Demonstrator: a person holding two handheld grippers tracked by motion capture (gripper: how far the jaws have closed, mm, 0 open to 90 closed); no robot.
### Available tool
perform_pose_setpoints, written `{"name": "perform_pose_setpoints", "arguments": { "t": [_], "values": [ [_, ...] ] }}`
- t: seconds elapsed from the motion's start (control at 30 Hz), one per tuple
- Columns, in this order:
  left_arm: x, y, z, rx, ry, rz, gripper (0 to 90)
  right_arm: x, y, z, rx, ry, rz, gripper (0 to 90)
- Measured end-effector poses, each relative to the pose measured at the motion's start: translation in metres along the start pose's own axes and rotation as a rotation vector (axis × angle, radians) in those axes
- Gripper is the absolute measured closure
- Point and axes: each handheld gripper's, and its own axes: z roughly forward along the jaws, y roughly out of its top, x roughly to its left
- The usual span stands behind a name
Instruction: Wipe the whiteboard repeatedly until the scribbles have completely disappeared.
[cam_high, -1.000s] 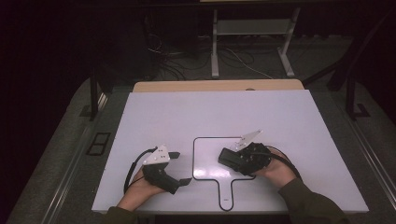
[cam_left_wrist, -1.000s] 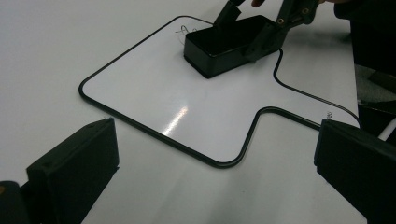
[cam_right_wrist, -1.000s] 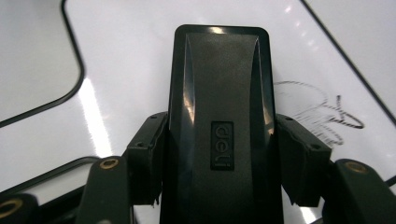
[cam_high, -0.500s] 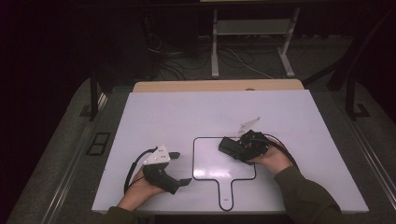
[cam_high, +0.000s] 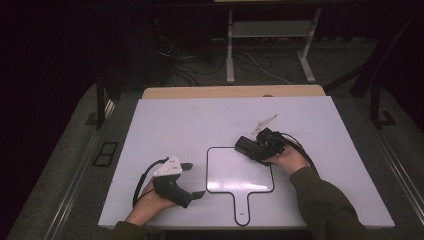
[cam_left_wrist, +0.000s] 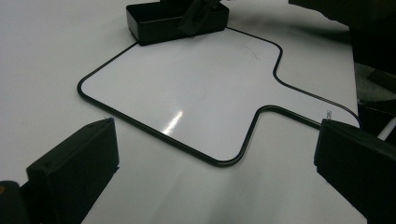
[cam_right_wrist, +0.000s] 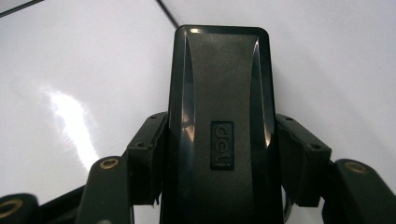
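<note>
A paddle-shaped whiteboard (cam_high: 235, 172) with a black rim lies flat on the white table (cam_high: 200, 120), handle toward the person. My right gripper (cam_high: 253, 148) is shut on a black whiteboard eraser (cam_high: 247, 146) at the board's far right corner. In the right gripper view the eraser (cam_right_wrist: 219, 93) sticks out ahead, clamped by both jaws of the right gripper (cam_right_wrist: 224, 156), its tip over the board's rim. My left gripper (cam_high: 194, 180) rests left of the board, open with nothing between its jaws. In the left gripper view, that gripper (cam_left_wrist: 215, 172) faces the board (cam_left_wrist: 187, 88) and the eraser (cam_left_wrist: 159, 21) beyond it.
A wooden strip (cam_high: 230, 92) runs along the table's far edge, with a metal stand (cam_high: 270, 45) and cables on the dark floor behind. Bare tabletop lies beyond and to both sides of the board.
My right gripper has carried the eraser away from the person, from the board's right side to its far right corner. The left gripper has stayed put.
</note>
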Motion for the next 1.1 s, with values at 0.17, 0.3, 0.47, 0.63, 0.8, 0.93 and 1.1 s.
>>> {"name": "perform_pose_setpoints", "arguments": {
  "t": [0.17,0.3,0.47,0.63,0.8,0.93,1.1],
  "values": [
    [0.0,0.0,0.0,-0.004,0.001,0.0,0.0,-0.004,0.0,0.001,-0.01,0.003,0.018,39.1],
    [0.0,0.0,0.0,-0.004,0.001,0.0,0.0,-0.001,-0.001,0.0,0.001,-0.007,0.006,39.1],
    [0.0,0.0,-0.001,-0.002,0.001,0.002,0.0,0.005,-0.004,-0.003,0.008,-0.008,-0.01,39.1],
    [0.0,0.0,0.0,-0.001,0.0,-0.001,0.0,0.011,-0.011,-0.007,0.007,0.003,-0.019,39.1],
    [0.0,0.0,0.0,0.001,0.001,-0.002,0.0,0.019,-0.018,-0.012,0.007,0.019,-0.032,39.1],
    [-0.001,0.0,0.0,-0.001,0.001,-0.003,0.0,0.028,-0.024,-0.016,0.009,0.034,-0.048,39.1],
    [-0.001,0.0,0.0,0.001,0.0,-0.004,0.0,0.04,-0.03,-0.021,0.015,0.041,-0.079,39.1]
  ]
}}
